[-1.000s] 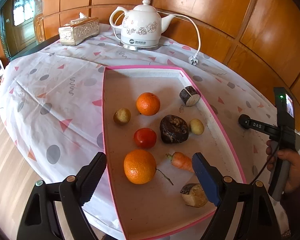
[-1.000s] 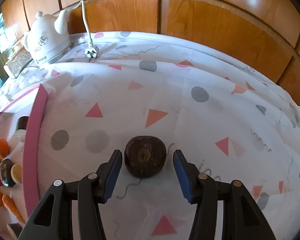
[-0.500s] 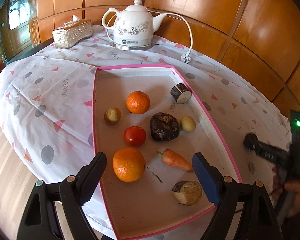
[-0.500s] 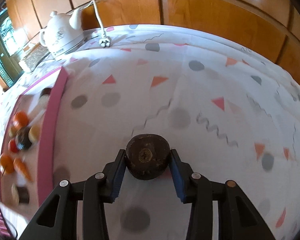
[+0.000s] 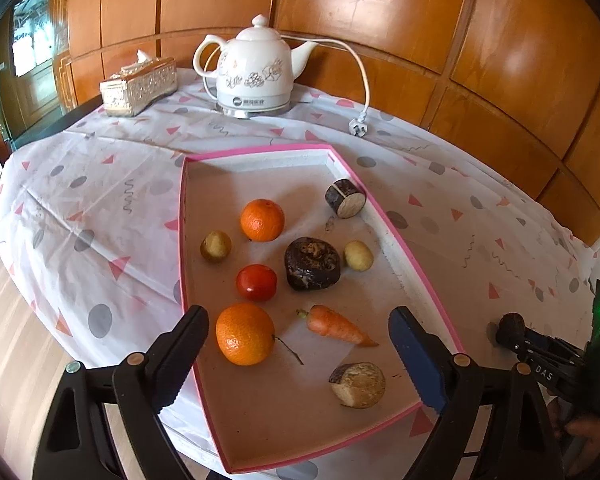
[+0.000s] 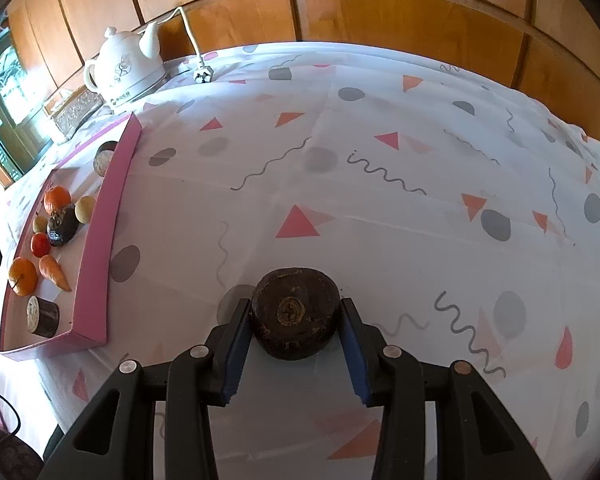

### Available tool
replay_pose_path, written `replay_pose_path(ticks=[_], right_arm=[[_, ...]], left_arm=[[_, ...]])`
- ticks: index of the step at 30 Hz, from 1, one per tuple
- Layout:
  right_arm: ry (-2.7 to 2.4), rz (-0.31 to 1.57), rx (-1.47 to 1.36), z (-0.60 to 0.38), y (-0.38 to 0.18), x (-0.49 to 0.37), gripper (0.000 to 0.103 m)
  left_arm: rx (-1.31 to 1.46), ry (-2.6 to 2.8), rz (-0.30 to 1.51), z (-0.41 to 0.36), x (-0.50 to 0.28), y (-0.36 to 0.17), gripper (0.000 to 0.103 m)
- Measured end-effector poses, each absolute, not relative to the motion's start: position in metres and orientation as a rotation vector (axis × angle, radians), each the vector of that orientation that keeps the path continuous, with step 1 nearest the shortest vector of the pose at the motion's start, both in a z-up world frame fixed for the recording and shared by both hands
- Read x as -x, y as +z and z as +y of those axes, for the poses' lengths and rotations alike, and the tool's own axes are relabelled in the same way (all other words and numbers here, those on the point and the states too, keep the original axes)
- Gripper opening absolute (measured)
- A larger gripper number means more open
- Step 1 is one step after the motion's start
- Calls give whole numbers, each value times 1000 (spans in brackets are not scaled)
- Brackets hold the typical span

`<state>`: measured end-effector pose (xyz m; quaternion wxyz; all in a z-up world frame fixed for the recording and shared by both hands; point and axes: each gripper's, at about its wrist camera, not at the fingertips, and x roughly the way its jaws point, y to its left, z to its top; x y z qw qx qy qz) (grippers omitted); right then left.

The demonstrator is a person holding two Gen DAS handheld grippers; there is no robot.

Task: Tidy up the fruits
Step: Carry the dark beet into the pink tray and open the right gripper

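My right gripper (image 6: 294, 334) is shut on a dark brown round fruit (image 6: 295, 312) and holds it above the patterned tablecloth, to the right of the pink tray (image 6: 114, 208). In the left wrist view the tray (image 5: 420, 272) holds two oranges (image 5: 245, 334), a tomato (image 5: 256, 282), a carrot (image 5: 334, 326), a dark lumpy fruit (image 5: 312, 264), two small yellowish fruits and two cut dark-skinned pieces. My left gripper (image 5: 298, 344) is open and empty over the tray's near end. The right gripper also shows in the left wrist view (image 5: 512, 332), with the fruit in it.
A white electric kettle (image 5: 256, 72) with a loose cord and plug (image 5: 358, 126) stands at the table's back. A silver tissue box (image 5: 140, 86) is left of it. Wood panelling runs behind the table. The floor drops away at the left.
My right gripper has closed on the dark round fruit and lifted it off the cloth, swinging toward the tray. My left gripper has pulled back and stayed open.
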<state>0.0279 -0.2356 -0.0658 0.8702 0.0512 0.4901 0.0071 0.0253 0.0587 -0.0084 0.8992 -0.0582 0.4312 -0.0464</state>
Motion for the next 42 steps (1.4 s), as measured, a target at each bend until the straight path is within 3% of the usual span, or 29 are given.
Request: replay_pose_path(ticks=[23,42], right_arm=[[48,1017,-81,-213,-52,-26,43],[352,966,16,-98,-20,-55,43]], left_arm=[[155,-89,858,72,-17,4,94],[264,95,844,150,-16,-7,96]])
